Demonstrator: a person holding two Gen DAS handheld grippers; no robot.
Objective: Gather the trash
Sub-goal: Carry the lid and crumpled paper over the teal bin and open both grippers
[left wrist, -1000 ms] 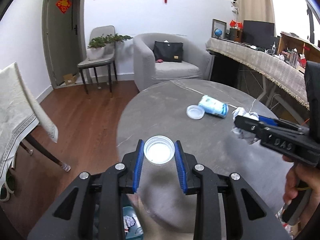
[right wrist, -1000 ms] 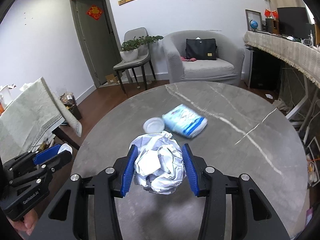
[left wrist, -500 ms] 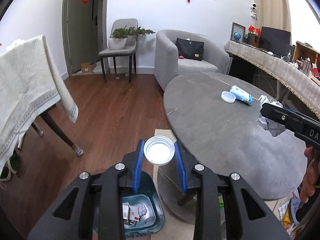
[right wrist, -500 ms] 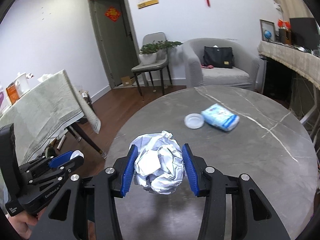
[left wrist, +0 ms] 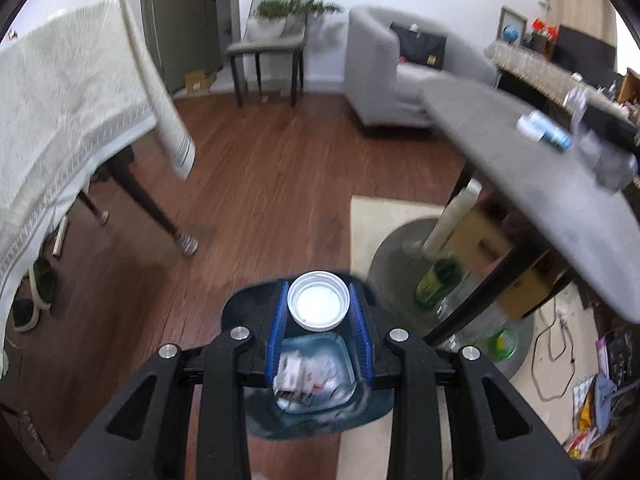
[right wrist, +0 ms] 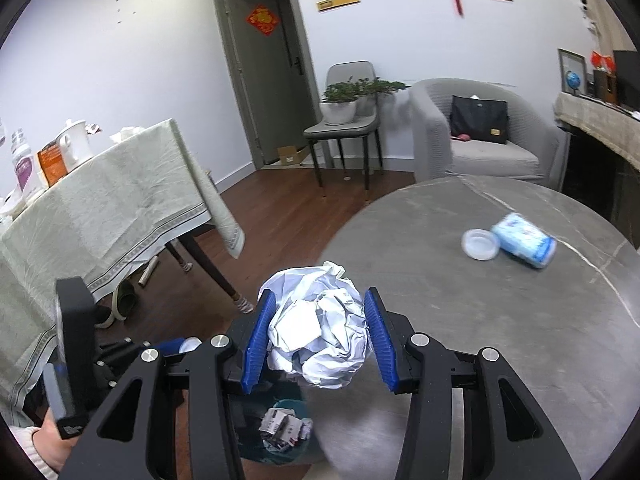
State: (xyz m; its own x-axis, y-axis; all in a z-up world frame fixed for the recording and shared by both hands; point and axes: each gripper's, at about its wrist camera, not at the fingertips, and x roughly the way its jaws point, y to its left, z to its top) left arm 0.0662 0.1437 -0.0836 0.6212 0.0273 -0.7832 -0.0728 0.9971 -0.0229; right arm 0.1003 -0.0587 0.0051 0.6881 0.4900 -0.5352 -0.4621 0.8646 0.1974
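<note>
My left gripper (left wrist: 319,312) clamps the white lid (left wrist: 319,306) above the teal bin (left wrist: 316,396): centre over the opening, then release | my right gripper (right wrist: 318,338) clamps the crumpled paper ball (right wrist: 320,330) at the table (right wrist: 500,320) edge, bin below-left | blue packet (right wrist: 524,240), second lid (right wrist: 480,243) lie on the table.

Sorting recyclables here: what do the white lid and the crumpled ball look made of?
White lid: seems plastic, smooth matte, with a ribbed rim. Crumpled ball: likely paper, white and dull, with sharp creases; a coated sheet cannot be ruled out.
</note>
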